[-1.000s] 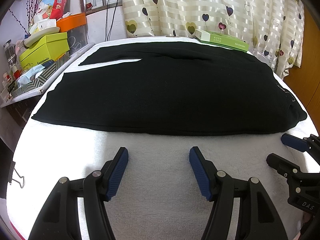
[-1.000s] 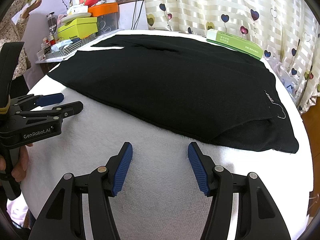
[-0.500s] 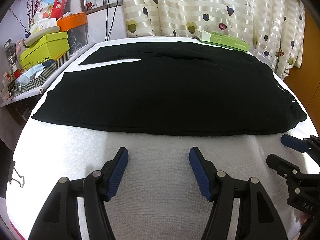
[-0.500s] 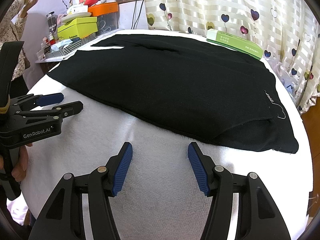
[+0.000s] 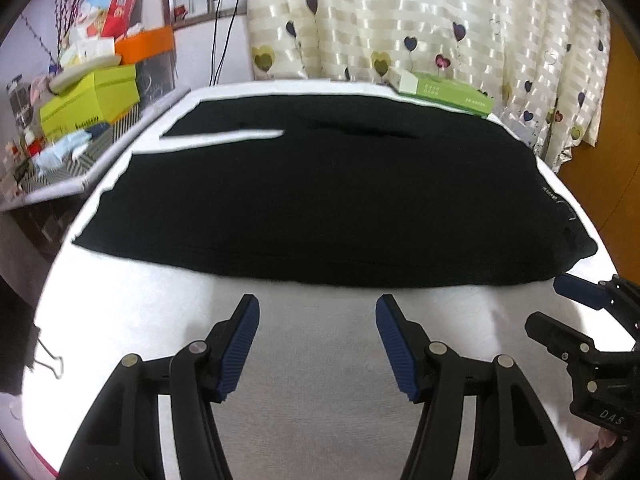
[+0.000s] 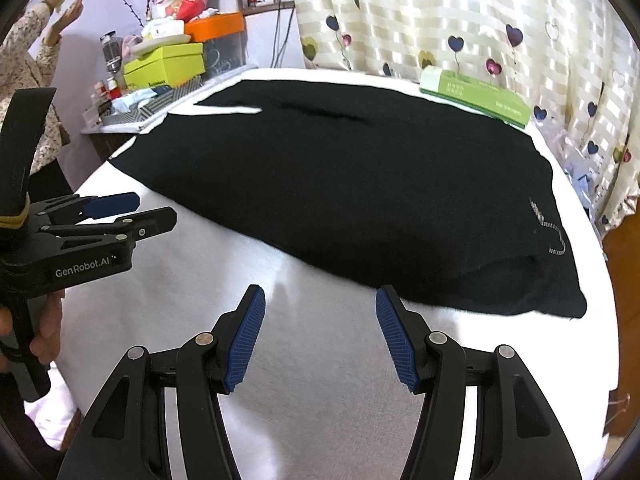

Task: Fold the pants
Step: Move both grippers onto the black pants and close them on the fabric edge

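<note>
While both tongs, left tongs and right tongs, gape wide and empty nearby, black pants lie flat, legs leftward, across the white tabletop.

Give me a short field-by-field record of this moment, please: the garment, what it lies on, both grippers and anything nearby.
garment: black pants, spread flat, legs apart at the far left
surface: white towel-like cover
left gripper: open, empty, over bare cover short of the pants' near edge
right gripper: open, empty, just short of the near edge toward the waist end
nearby: green box at the far edge, by the heart-print curtain
fold: not yet begun
</note>
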The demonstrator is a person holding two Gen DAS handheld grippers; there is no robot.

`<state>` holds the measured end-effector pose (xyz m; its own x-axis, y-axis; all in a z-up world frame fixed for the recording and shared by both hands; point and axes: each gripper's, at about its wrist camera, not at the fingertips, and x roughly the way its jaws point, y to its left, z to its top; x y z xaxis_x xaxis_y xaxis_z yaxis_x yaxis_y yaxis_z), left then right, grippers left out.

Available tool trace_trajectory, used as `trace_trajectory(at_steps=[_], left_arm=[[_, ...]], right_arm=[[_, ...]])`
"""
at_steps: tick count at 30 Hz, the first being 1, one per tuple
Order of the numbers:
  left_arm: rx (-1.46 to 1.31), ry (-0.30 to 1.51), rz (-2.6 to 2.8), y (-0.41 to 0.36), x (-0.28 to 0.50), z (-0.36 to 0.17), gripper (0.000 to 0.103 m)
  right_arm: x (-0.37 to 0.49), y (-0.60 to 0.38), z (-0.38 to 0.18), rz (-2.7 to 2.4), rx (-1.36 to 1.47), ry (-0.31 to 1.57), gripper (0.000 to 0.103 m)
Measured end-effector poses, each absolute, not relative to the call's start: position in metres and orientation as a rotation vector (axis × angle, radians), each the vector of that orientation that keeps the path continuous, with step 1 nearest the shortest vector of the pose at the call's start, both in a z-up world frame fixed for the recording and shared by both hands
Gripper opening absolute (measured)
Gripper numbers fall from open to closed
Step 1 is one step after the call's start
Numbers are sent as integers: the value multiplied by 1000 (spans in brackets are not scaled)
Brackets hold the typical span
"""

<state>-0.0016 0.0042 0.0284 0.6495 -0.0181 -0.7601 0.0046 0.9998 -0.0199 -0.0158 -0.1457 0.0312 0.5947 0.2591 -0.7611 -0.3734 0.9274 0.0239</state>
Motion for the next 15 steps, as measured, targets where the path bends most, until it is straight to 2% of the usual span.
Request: trace_trajectory(at_steps=[15], left_arm=[[66,767,-42,2,51,77,63]], right_arm=[[38,-144,71,418,-176,800,59]])
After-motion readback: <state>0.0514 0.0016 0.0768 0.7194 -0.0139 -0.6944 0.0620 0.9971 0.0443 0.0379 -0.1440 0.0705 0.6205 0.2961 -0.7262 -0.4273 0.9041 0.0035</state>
